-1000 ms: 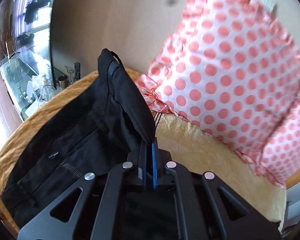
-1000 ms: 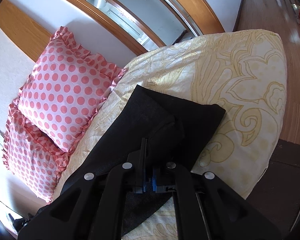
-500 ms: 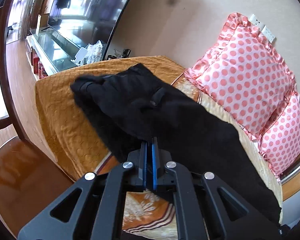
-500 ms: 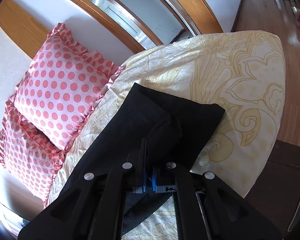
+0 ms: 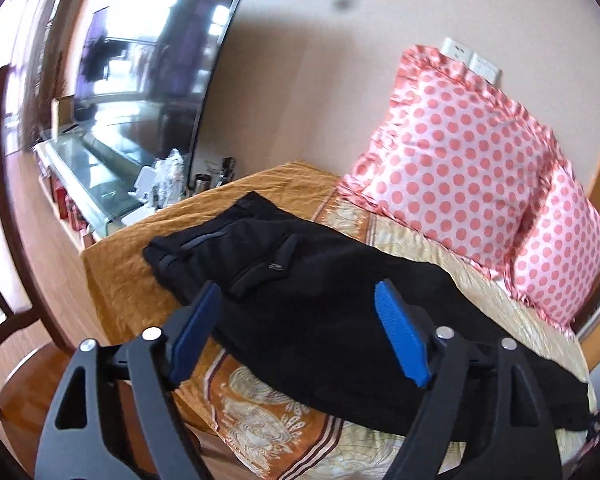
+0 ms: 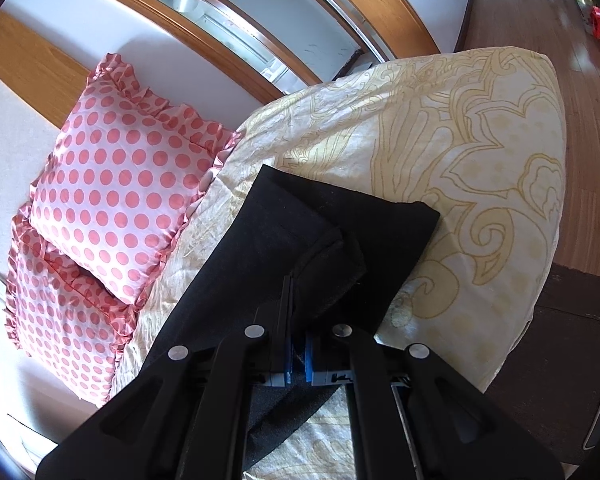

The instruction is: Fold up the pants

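Black pants [image 5: 320, 312] lie along the bed, waist end with a pocket at the far left in the left wrist view. My left gripper [image 5: 296, 332] is open and empty, its blue pads apart just above the pants' near edge. In the right wrist view the pant legs [image 6: 340, 232] lie on the cream bedspread. My right gripper [image 6: 298, 344] is shut on a raised fold of the pants near the leg ends.
Two pink polka-dot pillows [image 5: 468, 160] [image 6: 116, 184] lean against the wall behind the pants. The bed [image 6: 480, 152] has a cream and orange cover. A TV [image 5: 148, 64] and glass cabinet stand at the left. Wooden floor [image 6: 540, 20] lies beyond the bed's edge.
My left gripper let go of the pants and opened; the waist end now lies flat on the bed. My right gripper stayed shut on the leg fold, nearly still.
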Motion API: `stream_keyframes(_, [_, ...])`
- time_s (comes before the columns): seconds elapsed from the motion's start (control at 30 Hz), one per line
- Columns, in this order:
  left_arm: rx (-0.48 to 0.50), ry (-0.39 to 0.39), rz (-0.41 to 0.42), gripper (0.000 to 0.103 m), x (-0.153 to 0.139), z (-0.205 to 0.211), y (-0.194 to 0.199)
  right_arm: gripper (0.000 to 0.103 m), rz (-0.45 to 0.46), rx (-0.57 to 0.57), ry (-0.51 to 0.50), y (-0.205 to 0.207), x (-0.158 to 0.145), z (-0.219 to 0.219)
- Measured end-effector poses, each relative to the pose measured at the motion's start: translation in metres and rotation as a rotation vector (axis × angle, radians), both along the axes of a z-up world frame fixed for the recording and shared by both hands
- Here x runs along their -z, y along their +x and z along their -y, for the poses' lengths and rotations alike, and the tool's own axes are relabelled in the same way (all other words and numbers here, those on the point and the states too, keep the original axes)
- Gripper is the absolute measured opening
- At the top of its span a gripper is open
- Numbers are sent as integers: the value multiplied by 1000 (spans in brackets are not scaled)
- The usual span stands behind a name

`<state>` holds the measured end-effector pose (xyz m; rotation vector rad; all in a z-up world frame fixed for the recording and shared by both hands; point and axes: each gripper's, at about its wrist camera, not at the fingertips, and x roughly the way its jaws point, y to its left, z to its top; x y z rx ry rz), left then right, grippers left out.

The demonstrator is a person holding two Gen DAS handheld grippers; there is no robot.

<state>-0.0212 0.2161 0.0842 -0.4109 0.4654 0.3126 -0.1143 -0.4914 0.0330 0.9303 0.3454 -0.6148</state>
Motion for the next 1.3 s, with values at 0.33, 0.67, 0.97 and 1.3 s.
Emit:
stream_keyframes(0.33, [33,-2,-171,81,38,-10,50,3,18,3,10,-8,-1,7])
stream_keyframes(0.67, [39,73,-250,87,63,2,58,8,36,-36,82,-12,2,15])
stream_keyframes(0.97, [52,139,-293,95,66,13,67,11,31,-116,98,-13,2,17])
stream_keyframes(1.3, [56,116,-344,99,65,10,70,12,70,-162,146,-22,4,22])
